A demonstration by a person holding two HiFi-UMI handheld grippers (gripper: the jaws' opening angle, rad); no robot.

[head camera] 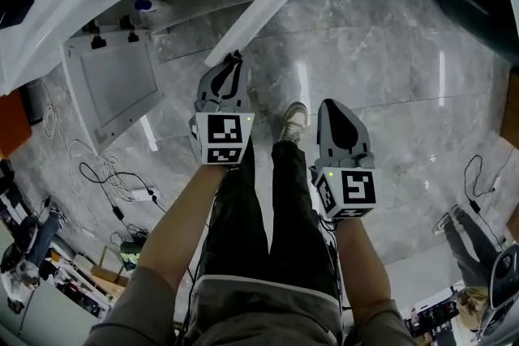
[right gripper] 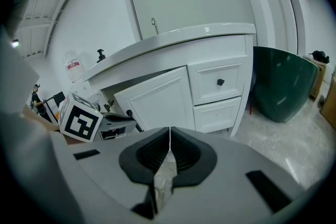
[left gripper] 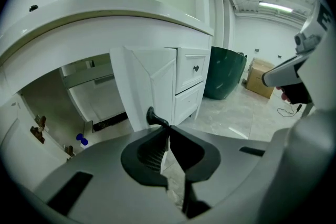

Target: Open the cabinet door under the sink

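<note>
The white cabinet door point(head camera: 268, 4) under the sink stands swung well out from the vanity; it also shows in the left gripper view point(left gripper: 152, 86) and the right gripper view point(right gripper: 157, 99). Its small black knob point(left gripper: 152, 115) sits right at the tips of my left gripper point(left gripper: 168, 127), whose jaws are closed together on the knob's stem. In the head view the left gripper point(head camera: 236, 57) touches the door's free edge. My right gripper point(head camera: 335, 105) hangs to the right of it over the floor, its jaws point(right gripper: 169, 128) shut with nothing between them.
A second white door point(head camera: 113, 85) hangs open at the left. A blue-capped bottle point(left gripper: 81, 140) stands inside the cabinet. Two drawers point(right gripper: 218, 81) and a dark green tub point(right gripper: 281, 84) are to the right. Cables point(head camera: 105, 174) lie on the marble floor. The person's legs point(head camera: 268, 207) stand below.
</note>
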